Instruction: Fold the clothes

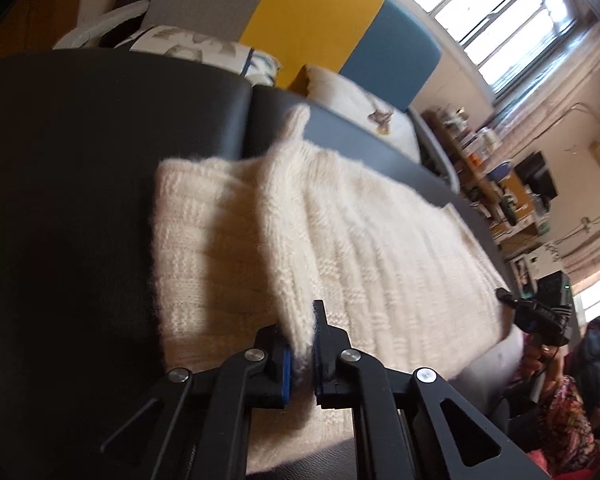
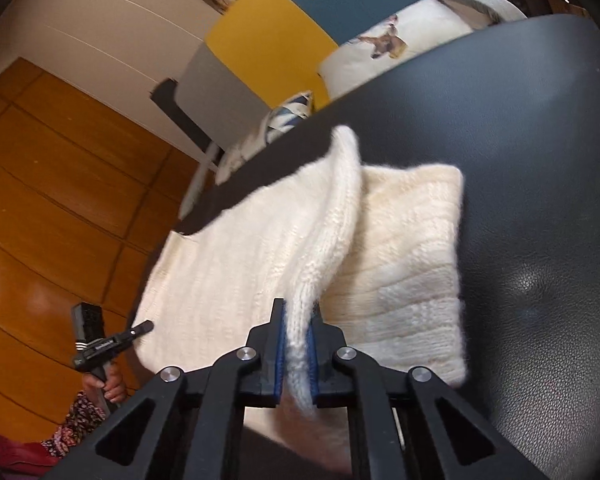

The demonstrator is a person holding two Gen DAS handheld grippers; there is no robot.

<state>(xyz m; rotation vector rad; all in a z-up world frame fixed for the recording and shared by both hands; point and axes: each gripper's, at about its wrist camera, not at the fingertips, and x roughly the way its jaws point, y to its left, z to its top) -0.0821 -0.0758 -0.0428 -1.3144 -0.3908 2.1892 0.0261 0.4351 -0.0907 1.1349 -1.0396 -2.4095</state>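
The cream knit sweater (image 1: 340, 240) lies spread on a black leather surface (image 1: 80, 200), a raised fold of it pinched in the left gripper (image 1: 302, 354). Beyond the sweater sit pillows (image 1: 352, 100) and yellow and blue panels. In the right wrist view, the right gripper (image 2: 296, 354) also clamps the sweater's ridge (image 2: 332, 220); beside the sweater, a hand (image 2: 112, 384) holds a black device.

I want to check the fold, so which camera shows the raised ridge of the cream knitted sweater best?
The right wrist view: the raised ridge of the cream knitted sweater runs unbroken from the right gripper to its far end. The left wrist view shows it blurrier.
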